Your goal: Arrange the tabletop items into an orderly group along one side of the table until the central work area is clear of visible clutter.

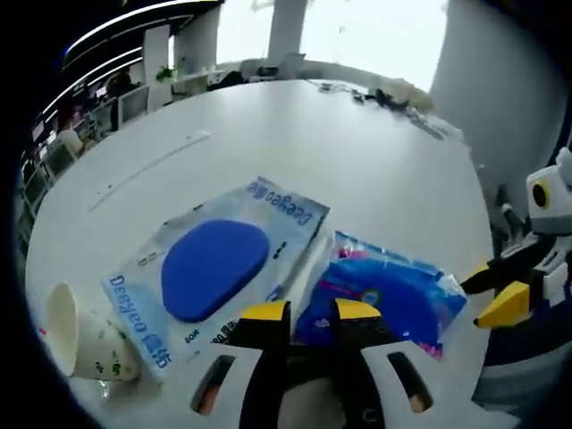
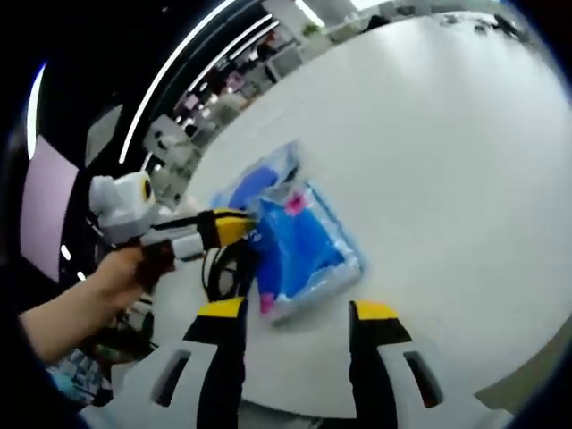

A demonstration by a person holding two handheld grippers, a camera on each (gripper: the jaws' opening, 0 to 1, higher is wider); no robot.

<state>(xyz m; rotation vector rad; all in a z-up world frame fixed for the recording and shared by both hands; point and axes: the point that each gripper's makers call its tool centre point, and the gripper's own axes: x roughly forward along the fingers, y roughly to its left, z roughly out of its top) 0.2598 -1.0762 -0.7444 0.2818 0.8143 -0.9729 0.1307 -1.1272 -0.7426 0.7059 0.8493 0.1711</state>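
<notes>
White and broad, the surface (image 1: 357, 152) ran back toward bright windows, with office desks in the dim left background and some dark clutter at its far edge.

Going left to right in the left gripper view, a paper cup (image 1: 85, 344) lay on its side at the near left edge. Just right of it, touching or nearly so, lay a clear flat packet with a blue oval pad (image 1: 214, 266) inside and printed lettering along its border. Next came a blue plastic pack (image 1: 389, 295), its left edge touching or slightly overlapping the clear packet. The left gripper (image 1: 310, 313) rose from the bottom with its fingers only a narrow gap apart, tips at the near edge of the blue pack; whether they pinched its edge could not be told. At the far right the right gripper (image 1: 500, 295) entered, yellow tips pointed toward the pack.

In the right gripper view, a person's hand (image 2: 121, 268) held the left gripper on the left, its tip at the blue pack's edge. The blue pack lay centre, the clear packet just beyond it. The right gripper (image 2: 297, 313) had its fingers spread wide, holding nothing, the pack's near corner just ahead of them.

The step in hand looked like gathering the blue pack beside the clear packet. Next would probably call for a firm hold on the pack's edge, then sliding it toward the cup's side so all three sat grouped.
</notes>
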